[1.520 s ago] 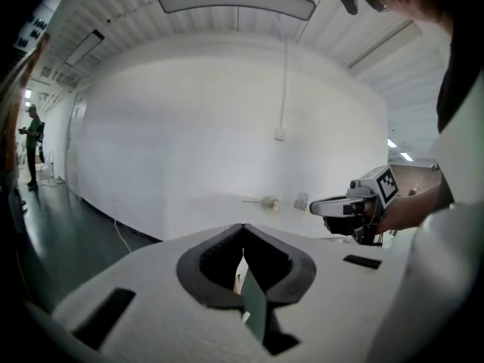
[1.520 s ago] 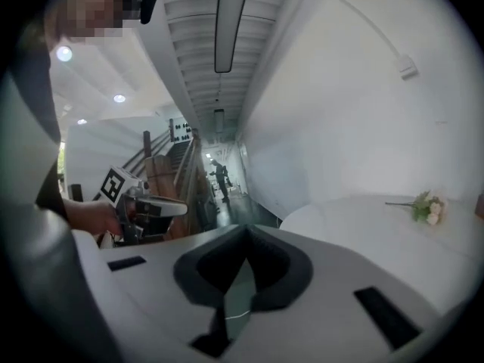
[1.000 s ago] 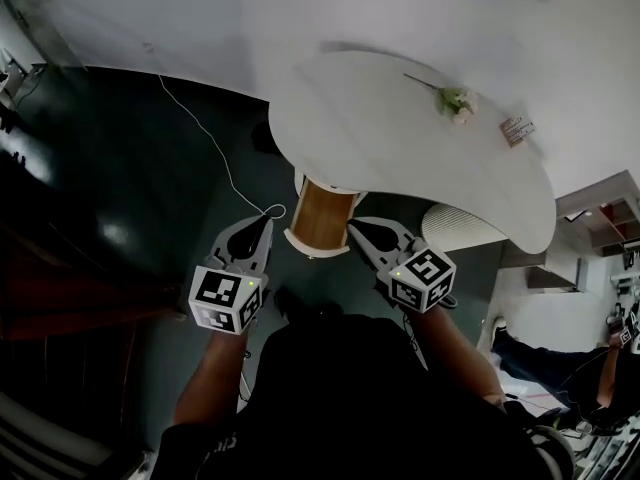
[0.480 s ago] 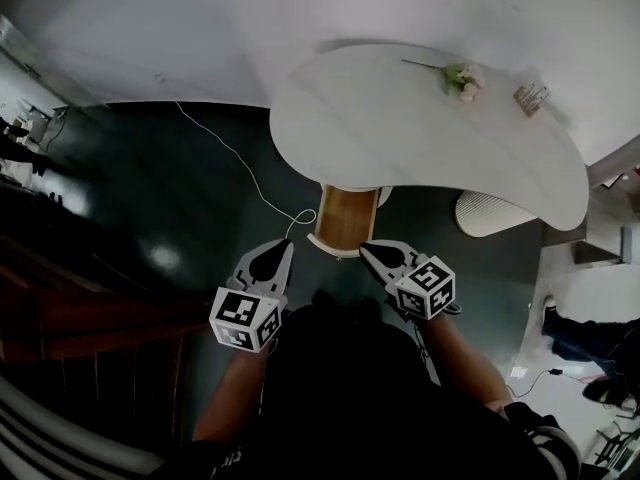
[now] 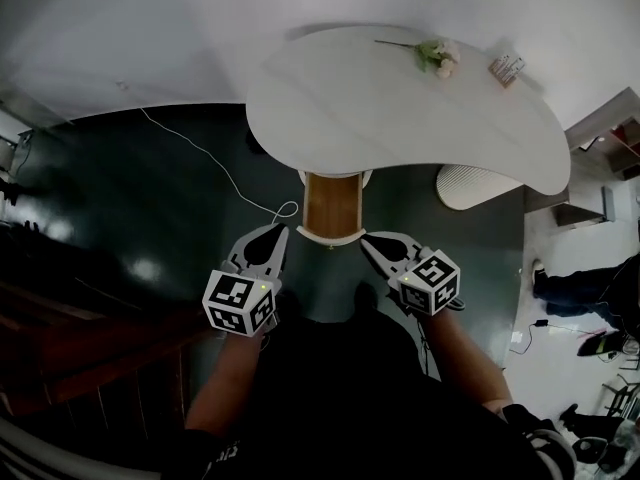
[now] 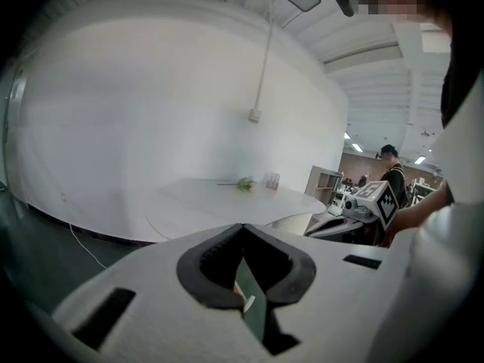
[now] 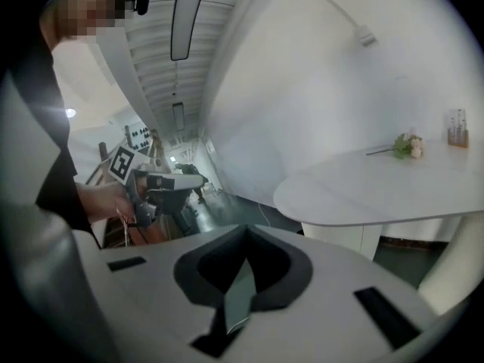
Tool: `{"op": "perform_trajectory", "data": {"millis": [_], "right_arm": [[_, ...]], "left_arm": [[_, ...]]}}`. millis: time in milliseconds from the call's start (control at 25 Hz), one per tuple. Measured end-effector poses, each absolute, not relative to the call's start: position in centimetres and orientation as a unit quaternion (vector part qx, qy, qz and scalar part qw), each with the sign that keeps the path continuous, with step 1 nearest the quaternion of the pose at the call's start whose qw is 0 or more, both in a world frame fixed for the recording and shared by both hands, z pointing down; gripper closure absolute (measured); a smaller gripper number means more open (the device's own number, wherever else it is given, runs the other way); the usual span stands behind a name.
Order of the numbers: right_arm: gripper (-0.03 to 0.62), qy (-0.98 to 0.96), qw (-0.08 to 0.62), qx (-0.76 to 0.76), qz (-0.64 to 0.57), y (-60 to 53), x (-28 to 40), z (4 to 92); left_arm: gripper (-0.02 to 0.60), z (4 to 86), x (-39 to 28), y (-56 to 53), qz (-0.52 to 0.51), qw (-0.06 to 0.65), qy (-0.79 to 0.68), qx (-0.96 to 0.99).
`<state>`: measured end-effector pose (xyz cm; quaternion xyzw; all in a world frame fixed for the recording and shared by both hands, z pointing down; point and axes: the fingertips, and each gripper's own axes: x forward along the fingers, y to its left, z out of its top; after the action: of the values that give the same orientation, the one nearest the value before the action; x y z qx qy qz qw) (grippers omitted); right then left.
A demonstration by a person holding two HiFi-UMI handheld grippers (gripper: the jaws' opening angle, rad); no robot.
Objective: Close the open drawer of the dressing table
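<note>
The white dressing table [image 5: 400, 118] stands against the wall, and its open drawer [image 5: 330, 206] with a wooden inside sticks out of the front towards me. My left gripper [image 5: 277, 230] hangs just left of the drawer's front edge, its jaws shut on nothing. At the right of that edge my right gripper [image 5: 367, 239] is likewise shut and empty. Neither touches the drawer. The left gripper view has the left gripper [image 6: 242, 228] with its tips together and the table [image 6: 227, 201] beyond. In the right gripper view the right gripper [image 7: 243, 233] is shut, with the table [image 7: 378, 187] at the right.
A flower [image 5: 435, 55] and a small holder [image 5: 506, 68] lie on the tabletop. A white ribbed stool [image 5: 478, 186] stands under the table's right end. A white cable [image 5: 205, 158] runs over the dark floor at the left. A person [image 5: 590, 288] is at the far right.
The head view has swung, so the drawer now sits centred between the two grippers. Both grippers keep their shut jaws and their places below the drawer front.
</note>
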<state>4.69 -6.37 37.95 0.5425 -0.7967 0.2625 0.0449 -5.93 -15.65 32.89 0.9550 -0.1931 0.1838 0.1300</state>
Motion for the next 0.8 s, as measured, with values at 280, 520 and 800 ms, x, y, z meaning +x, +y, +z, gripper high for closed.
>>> {"op": "perform_trajectory", "data": {"millis": [280,520,800], "right_arm": [[0.588,-0.743,0.041,0.605,0.282,-10.5,-1.1,37.9],[0.536,-0.686,0.053,0.652,0.320,-10.0,-4.2,40.6],[0.548,-0.668,0.072,0.648,0.358,-10.1,-5.2,46.5]], "left_arm": [[0.578,35.0,-11.1,-20.2,0.211,0.138,-0.127,0.959],[0.578,39.3,-13.8,-20.6,0.241,0.184,-0.082,0.949],[0.578,44.6,-12.2,-20.3,0.256,0.201,-0.042,0.944]]}}
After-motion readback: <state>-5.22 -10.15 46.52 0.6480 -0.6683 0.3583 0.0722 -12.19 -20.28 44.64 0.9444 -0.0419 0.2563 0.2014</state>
